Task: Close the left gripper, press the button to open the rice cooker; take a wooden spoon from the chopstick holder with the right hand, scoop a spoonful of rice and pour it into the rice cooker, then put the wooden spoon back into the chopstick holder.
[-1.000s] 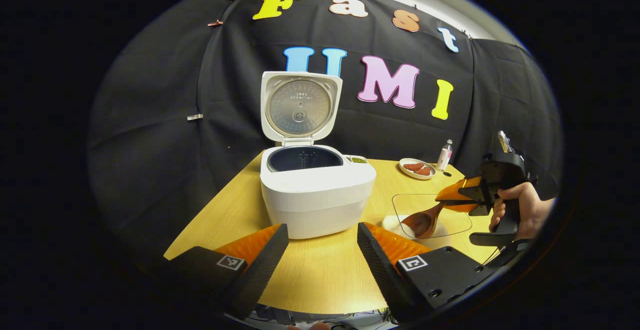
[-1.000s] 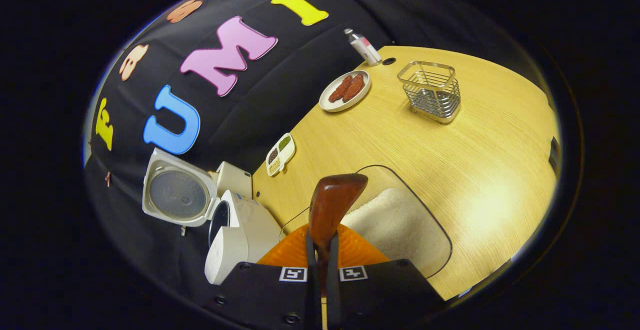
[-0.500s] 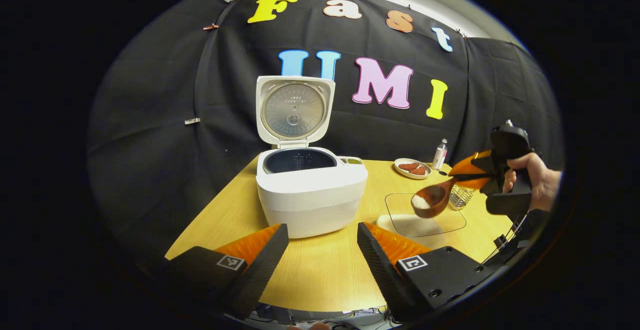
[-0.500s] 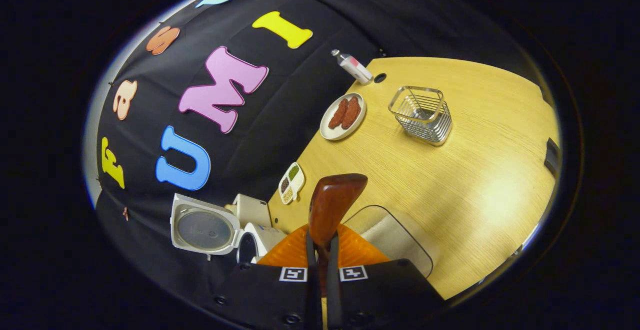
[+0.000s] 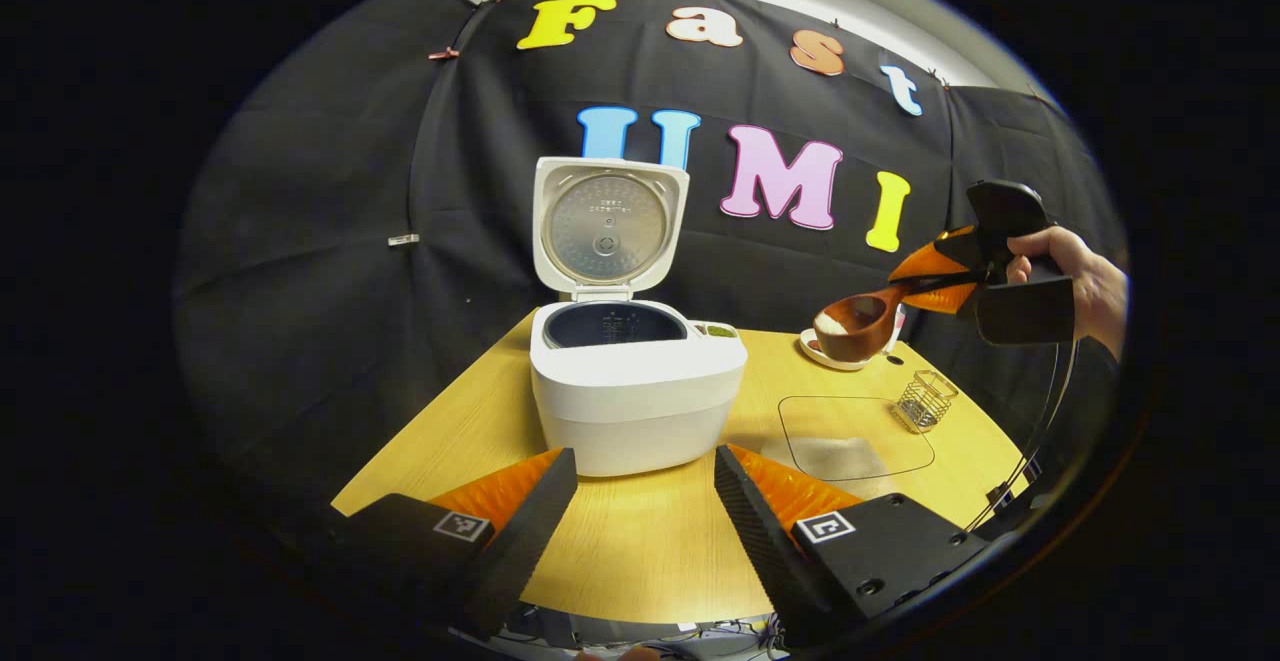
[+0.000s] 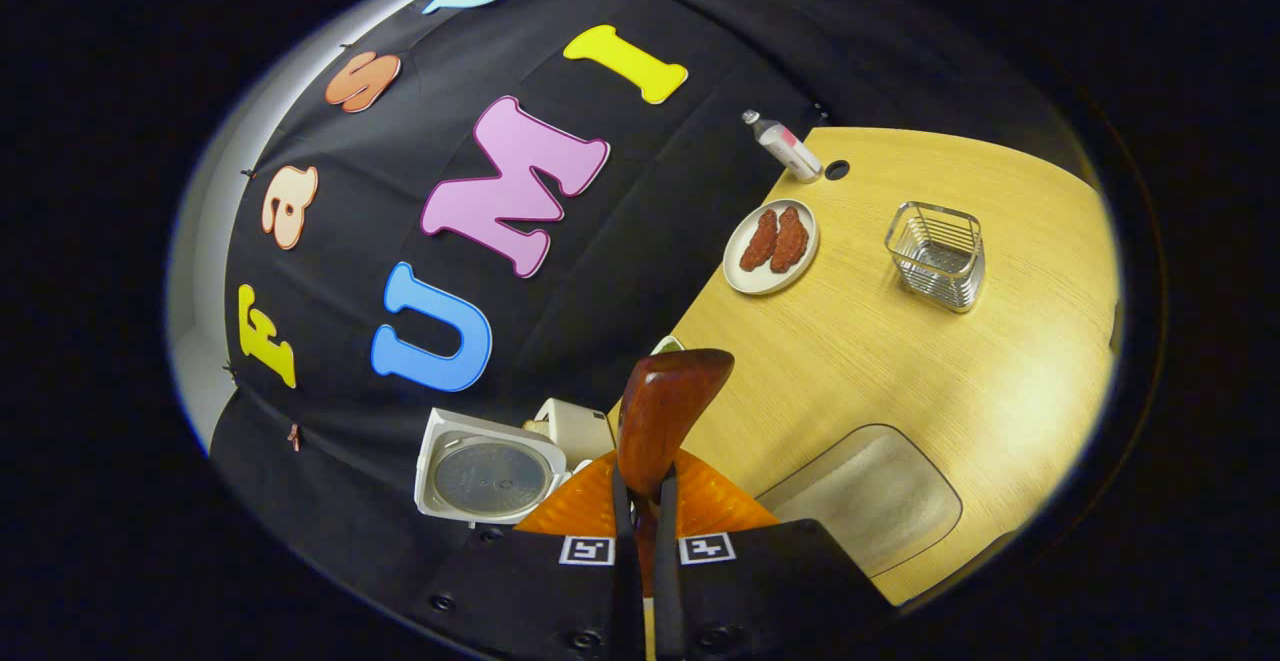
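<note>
Holding my right tool (image 6: pixel 640 501) clamped on the rice-loaded wooden spoon (image 5: pixel 858 324) above the plate (image 5: pixel 832 357); left tool (image 5: pixel 640 501) gapes before the lid-up rice cooker (image 5: pixel 636 396).

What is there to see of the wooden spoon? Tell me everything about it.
The wooden spoon is dark reddish-brown, glossy, with a deep rounded bowl holding a little white rice. The right gripper is shut on its handle and holds it in the air, roughly level, above the table's far right side, right of the open rice cooker. Nothing else touches it.

Rice cooker (image 6: pixel 500 466) body behind right tool (image 6: pixel 640 511).
</note>
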A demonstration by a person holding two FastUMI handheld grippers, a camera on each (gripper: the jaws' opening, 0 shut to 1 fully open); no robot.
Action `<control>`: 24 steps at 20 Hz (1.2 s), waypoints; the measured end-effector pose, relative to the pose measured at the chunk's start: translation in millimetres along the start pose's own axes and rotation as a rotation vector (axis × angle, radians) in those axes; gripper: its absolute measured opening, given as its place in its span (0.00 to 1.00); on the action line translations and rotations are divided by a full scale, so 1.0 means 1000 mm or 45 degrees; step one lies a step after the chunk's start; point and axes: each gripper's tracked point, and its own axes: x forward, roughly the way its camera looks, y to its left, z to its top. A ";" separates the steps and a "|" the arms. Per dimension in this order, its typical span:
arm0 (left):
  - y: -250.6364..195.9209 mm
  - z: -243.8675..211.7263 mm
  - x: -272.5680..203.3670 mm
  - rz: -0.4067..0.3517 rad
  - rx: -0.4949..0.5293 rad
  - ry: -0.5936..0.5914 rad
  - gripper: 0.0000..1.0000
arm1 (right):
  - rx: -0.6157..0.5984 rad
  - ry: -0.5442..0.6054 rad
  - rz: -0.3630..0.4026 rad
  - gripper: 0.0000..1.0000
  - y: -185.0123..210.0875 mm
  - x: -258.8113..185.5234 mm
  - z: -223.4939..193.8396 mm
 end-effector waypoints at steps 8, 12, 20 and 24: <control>0.051 0.001 -0.008 0.132 -0.109 -0.028 0.96 | -0.011 0.073 0.132 0.08 0.090 0.045 -0.032; 0.081 0.005 -0.009 0.204 -0.148 -0.037 0.96 | -0.060 0.087 0.163 0.09 0.125 0.067 -0.053; 0.116 0.000 -0.014 0.274 -0.204 -0.027 0.96 | -0.399 0.065 0.251 0.08 0.186 0.116 -0.109; 0.128 0.001 -0.017 0.302 -0.188 -0.026 0.96 | -0.615 0.006 0.303 0.08 0.202 0.136 -0.131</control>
